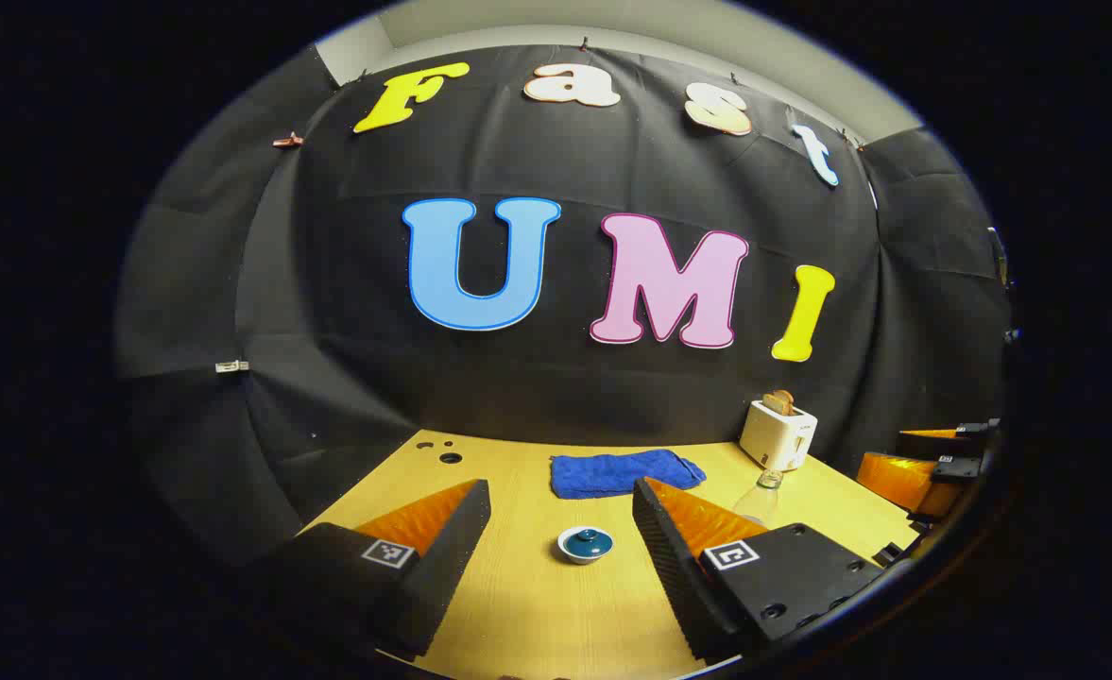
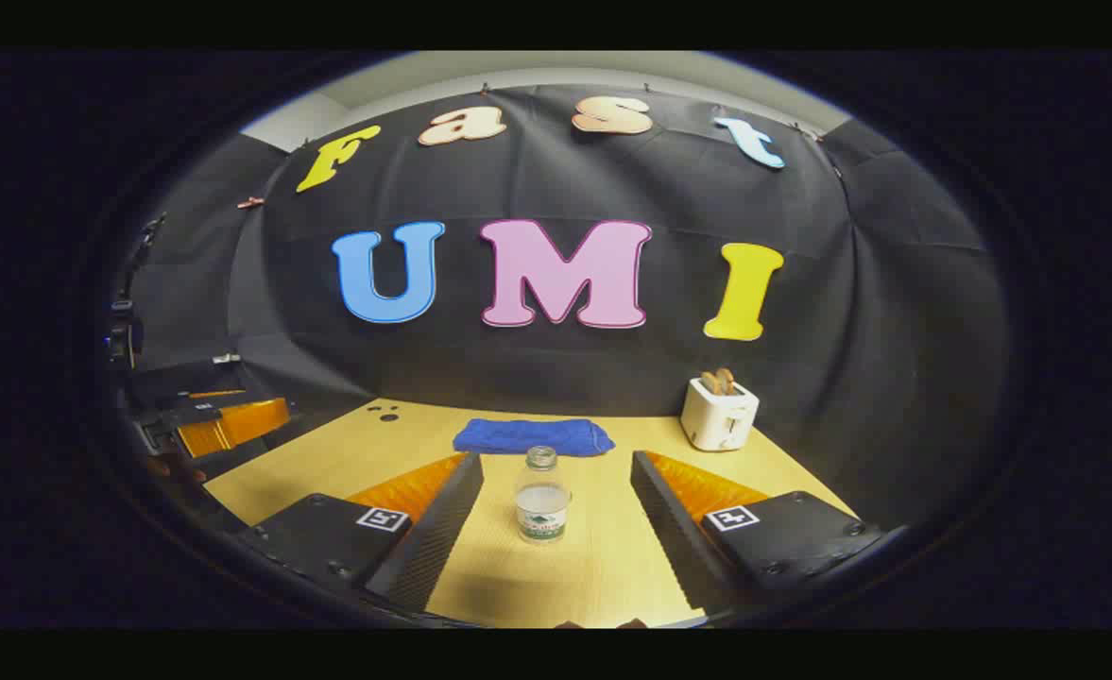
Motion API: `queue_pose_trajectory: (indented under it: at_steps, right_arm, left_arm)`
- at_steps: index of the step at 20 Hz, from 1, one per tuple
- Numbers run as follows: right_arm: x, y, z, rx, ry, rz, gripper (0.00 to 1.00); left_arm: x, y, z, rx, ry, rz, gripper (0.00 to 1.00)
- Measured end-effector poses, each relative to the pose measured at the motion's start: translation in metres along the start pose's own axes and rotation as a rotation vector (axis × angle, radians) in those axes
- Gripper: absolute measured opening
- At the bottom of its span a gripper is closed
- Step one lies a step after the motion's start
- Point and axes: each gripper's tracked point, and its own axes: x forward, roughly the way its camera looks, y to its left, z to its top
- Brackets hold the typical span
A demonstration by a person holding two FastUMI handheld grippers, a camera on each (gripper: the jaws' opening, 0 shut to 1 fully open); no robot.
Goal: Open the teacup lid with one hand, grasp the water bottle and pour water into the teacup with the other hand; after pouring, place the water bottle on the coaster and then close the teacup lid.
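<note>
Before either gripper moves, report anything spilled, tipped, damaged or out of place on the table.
Nothing stands out. The teacup sits upright with its lid on, the water bottle stands upright, uncapped, the blue cloth lies folded at the back, and the toaster holds its bread. No spill shows on the table.

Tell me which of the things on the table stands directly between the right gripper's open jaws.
The water bottle, a small clear bottle with no cap. The blue towel and white toaster lie farther back, by the wall.

Wooden table [image 1: 537, 623], black cloth wall [image 1: 537, 397]
</note>
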Motion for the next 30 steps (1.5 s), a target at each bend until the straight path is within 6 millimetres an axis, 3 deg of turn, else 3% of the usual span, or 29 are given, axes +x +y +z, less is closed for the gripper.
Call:
queue_pose_trajectory:
  at_steps: [5, 16, 30]
  right_arm:
    - [0.025, -0.003, -0.006, 0.021, 0.018, 0.012, 0.98]
    - [0.047, 0.006, -0.018, -0.008, 0.034, 0.099, 0.98]
    - [0.093, -0.003, -0.089, -0.016, 0.117, 0.154, 0.98]
  left_arm:
    - [0.004, 0.0, -0.001, 0.015, 0.029, -0.01, 0.95]
    - [0.003, 0.002, -0.003, 0.059, 0.096, -0.011, 0.95]
    - [0.037, -0.009, -0.048, 0.078, 0.193, -0.051, 0.93]
